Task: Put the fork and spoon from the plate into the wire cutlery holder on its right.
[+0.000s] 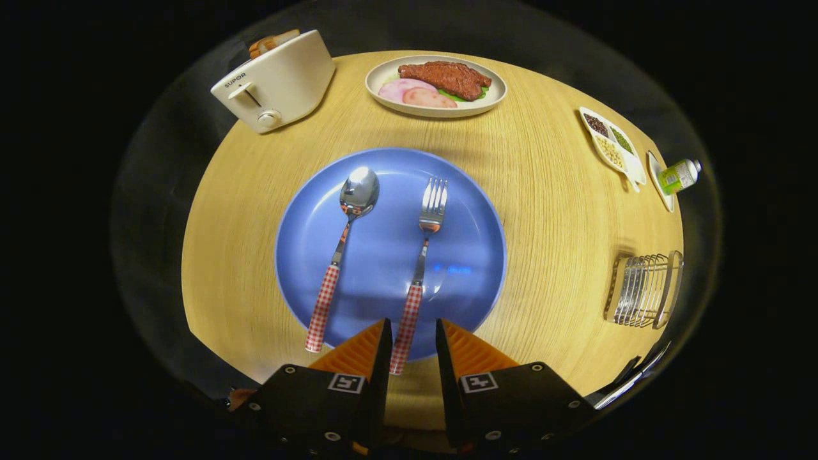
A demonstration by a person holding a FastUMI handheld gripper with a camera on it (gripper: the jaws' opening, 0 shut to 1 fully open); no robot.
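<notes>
The hand-held gripper (pixel 413 335) hovers low over the counter (pixel 549 211), fingers narrowly parted with the fork (pixel 422 268) handle's end between the tips, not yet pinched. Left to right: a toaster (pixel 275 83) with bread in it; the spoon (pixel 342 249) and fork side by side on the plate (pixel 466 255); beyond, a dish (pixel 383 80) of meat; then a bean tray (pixel 610 144); far right, the holder (pixel 642 291), nothing in it.
</notes>
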